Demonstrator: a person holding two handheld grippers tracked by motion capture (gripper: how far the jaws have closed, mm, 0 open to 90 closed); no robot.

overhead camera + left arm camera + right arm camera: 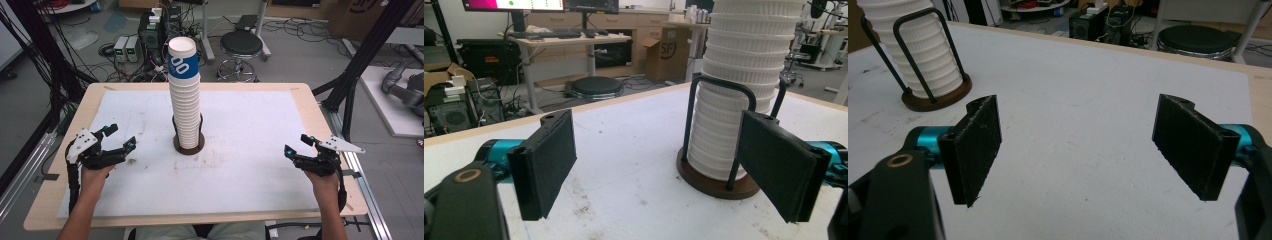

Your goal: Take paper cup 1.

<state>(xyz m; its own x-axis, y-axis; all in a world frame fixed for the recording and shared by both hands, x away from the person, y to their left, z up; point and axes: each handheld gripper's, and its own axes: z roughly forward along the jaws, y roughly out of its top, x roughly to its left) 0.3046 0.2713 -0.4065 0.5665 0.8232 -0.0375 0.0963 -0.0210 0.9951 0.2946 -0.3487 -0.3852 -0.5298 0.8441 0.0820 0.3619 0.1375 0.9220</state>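
Observation:
A tall stack of white paper cups [184, 95], the top one with a blue band, stands in a dark round holder with black wire hoops [189, 145] at the table's middle. The same cup stack [736, 85] rises ahead and to the right in the left gripper view, and the cup stack [923, 55] is far left in the right gripper view. My left gripper [120, 136] rests low at the table's left, open, with nothing between its pads. At the right, my right gripper [297, 144] is open and empty too. Both point toward the stack from a distance.
A white mat [240, 125] covers the wooden table [45, 200]. Beyond the far edge stand a black stool [241, 45], computer boxes and cables on the floor. Black frame posts [360, 65] flank the table at both sides.

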